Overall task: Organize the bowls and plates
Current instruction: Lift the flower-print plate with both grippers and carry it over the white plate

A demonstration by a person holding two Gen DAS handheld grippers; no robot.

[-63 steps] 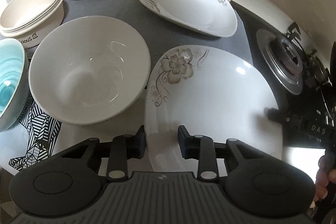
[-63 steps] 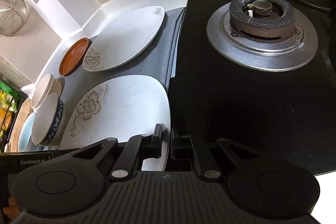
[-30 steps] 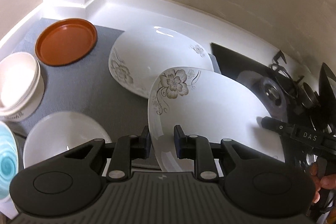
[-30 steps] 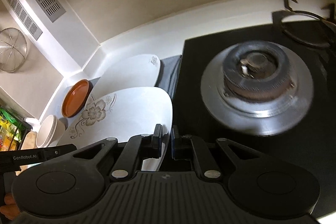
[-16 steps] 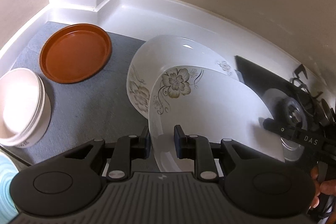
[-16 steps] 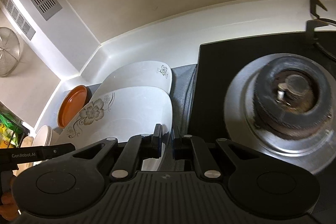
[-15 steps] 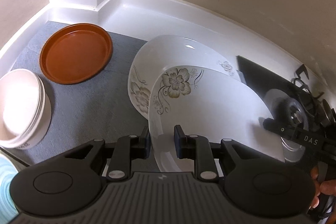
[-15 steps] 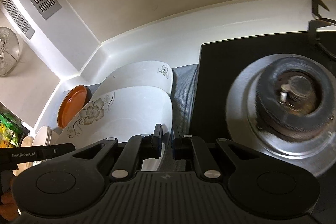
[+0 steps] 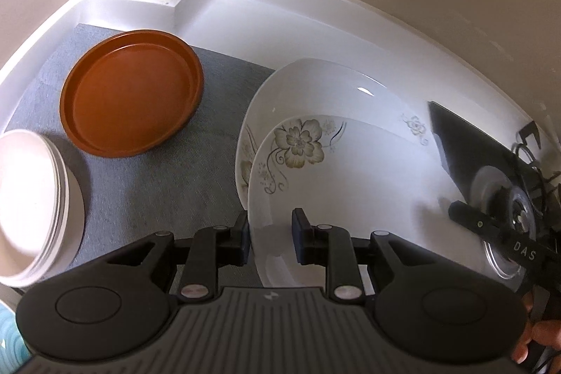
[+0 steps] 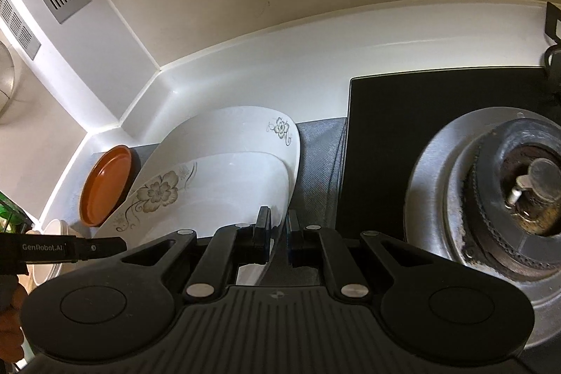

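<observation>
Bare grey mat (image 9: 147, 184) lies open between orange plate (image 9: 129, 97) and stacked white plates (image 9: 350, 114).

A white countertop (image 9: 280, 13) with a raised back edge carries a grey mat (image 9: 147, 177), on which lie an orange-brown plate (image 9: 129, 93), a stack of cream bowls (image 9: 31, 202) and a white flowered plate (image 9: 315, 93), beside a black stovetop (image 10: 378, 135).
</observation>
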